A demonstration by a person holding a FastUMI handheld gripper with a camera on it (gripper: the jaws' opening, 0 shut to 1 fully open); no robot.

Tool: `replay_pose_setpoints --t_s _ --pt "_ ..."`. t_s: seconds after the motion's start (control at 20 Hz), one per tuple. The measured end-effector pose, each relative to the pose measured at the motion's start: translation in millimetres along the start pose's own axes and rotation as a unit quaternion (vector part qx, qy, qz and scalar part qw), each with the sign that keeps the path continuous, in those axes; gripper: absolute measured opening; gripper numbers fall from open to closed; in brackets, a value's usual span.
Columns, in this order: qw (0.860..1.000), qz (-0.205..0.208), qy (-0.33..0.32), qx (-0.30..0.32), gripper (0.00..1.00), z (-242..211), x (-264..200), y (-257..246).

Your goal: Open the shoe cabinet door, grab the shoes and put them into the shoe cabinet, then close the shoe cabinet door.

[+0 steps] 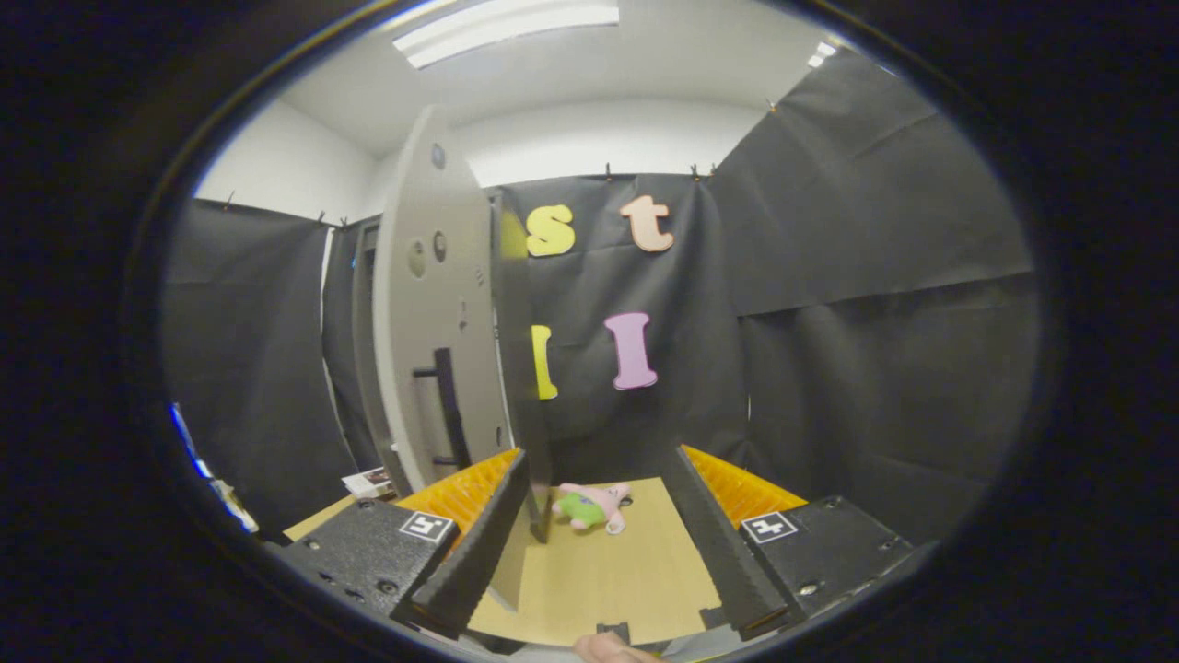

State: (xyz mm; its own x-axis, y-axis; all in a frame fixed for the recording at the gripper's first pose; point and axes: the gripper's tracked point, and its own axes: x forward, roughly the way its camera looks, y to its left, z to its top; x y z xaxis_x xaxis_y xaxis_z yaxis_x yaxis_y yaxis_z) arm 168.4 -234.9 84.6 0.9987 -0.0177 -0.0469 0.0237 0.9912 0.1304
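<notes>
The gripper (597, 516) fingers are spread wide. The open cabinet door (442, 322) is seen at 11 o'clock; a plush toy (591, 506) is seen between the fingers at 12 o'clock.

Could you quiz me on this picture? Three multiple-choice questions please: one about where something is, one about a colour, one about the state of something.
1. Where does the plush toy lie?
A. on the wooden floor beyond the fingers
B. inside the cabinet
C. clamped between the fingers

2. What colour are the ribbed inner sides of the gripper?
A. blue
B. orange
C. white

3. How does the cabinet door stand?
A. shut flat
B. swung open, its edge toward the camera
C. lying off its hinges on the floor

Answers:
1 A: it rests on the light wood ahead of the fingers.
2 B: orange ribbing shows behind the black pads.
3 B: its thin edge and inner handle face us; the fingers are spread apart.
</notes>
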Motion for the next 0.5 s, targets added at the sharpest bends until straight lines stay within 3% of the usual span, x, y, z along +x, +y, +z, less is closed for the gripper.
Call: replay_pose_setpoints --t_s 0.2,0.5 --pt "0.999 -0.032 0.005 0.009 0.98 -1.4 55.8 -45.9" --pt "0.999 0.01 0.037 0.0 0.98 -18.9 118.7 -27.8"
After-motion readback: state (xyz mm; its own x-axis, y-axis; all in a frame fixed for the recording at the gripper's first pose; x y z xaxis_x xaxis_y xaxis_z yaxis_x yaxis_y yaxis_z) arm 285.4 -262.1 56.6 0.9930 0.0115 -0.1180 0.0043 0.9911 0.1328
